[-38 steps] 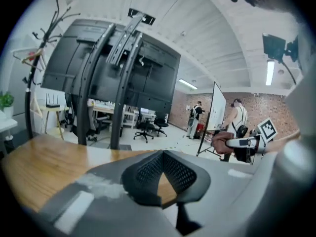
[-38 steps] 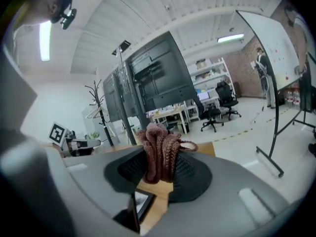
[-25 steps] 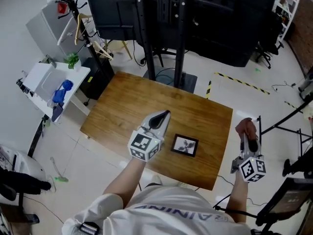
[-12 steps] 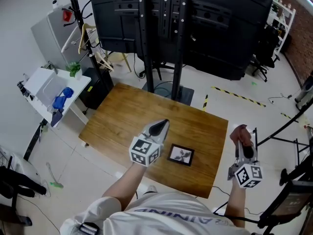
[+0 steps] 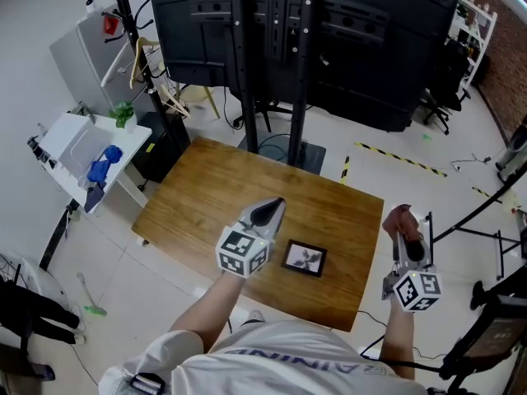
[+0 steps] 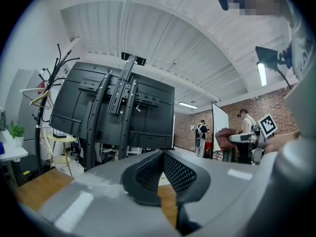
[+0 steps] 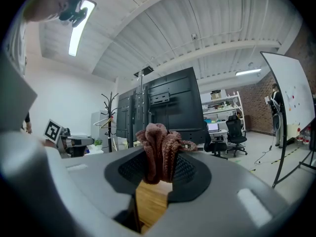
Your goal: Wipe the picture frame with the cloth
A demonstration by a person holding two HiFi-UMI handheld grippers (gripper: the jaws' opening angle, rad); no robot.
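The right gripper's (image 5: 405, 235) jaws are clamped on the cloth (image 7: 159, 149), a reddish-brown bundle that stands up in folds above the jaw tips. The left gripper's (image 6: 163, 156) jaws are pressed together with nothing between them. In the head view the left gripper is held over the table (image 5: 206, 179), near its front edge, with its tips pointing away from the person. The frame (image 5: 304, 258), black-edged with a dark picture in it, lies flat on the wood just right of that gripper and apart from it, also close to the front edge. It sits between the two grippers, and neither gripper nor the cloth touches it. The right gripper is past the table's right edge, over the pale floor, well apart from the frame. Both gripper views look up toward the ribbed white ceiling. Behind the table stands a large black screen (image 5: 329, 23) on a dark stand. To the left are a coat rack (image 5: 123, 6) and a white side table (image 5: 78, 138) with a blue thing (image 5: 100, 164) and a small plant (image 5: 123, 115) on it.
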